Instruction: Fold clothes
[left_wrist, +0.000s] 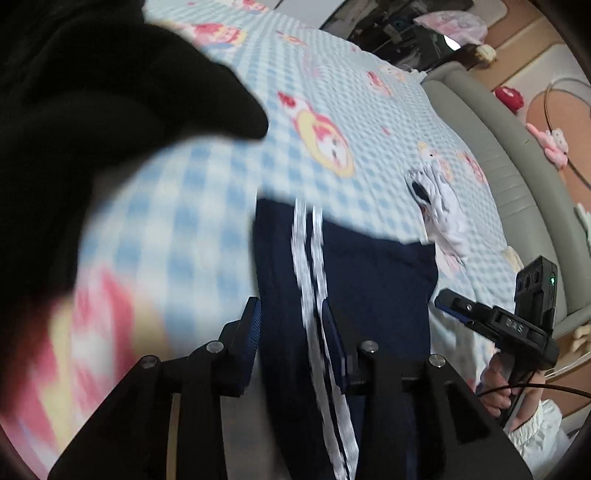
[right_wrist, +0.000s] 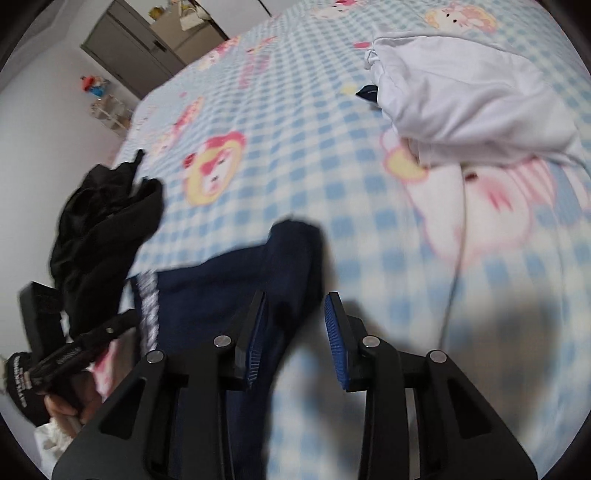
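Navy garment (left_wrist: 369, 280) with two white side stripes (left_wrist: 310, 258): it lies on the bed, on a blue-and-white checked blanket (left_wrist: 229, 206) printed with pink cartoon figures. In the left wrist view the cloth runs down between the fingers of the left gripper (left_wrist: 291, 325), with the striped band next to the right-hand pad. The pads stand apart, and the blur does not let me tell whether they press on the cloth.

In the right wrist view a fold of the same navy cloth (right_wrist: 258, 266) rises between the fingers of the right gripper (right_wrist: 295, 325). It lies against the left-hand blue pad (right_wrist: 255, 343), while a clear gap shows beside the other pad. This tool's fingers stand apart and are not clamped.

Each tool appears in the other's view: the right gripper at the right edge of the left view, held by a hand (left_wrist: 498, 391) in a white frilled cuff, and the left gripper (right_wrist: 74, 350) at the lower left of the right view.

A black garment (right_wrist: 103, 229) lies crumpled on the blanket, just beside the navy one. A white garment (right_wrist: 461, 99) lies well apart, farther up the bed. A grey padded bed frame (left_wrist: 491, 147) borders the blanket. A grey cabinet (right_wrist: 136, 48) stands against the wall beyond the bed.
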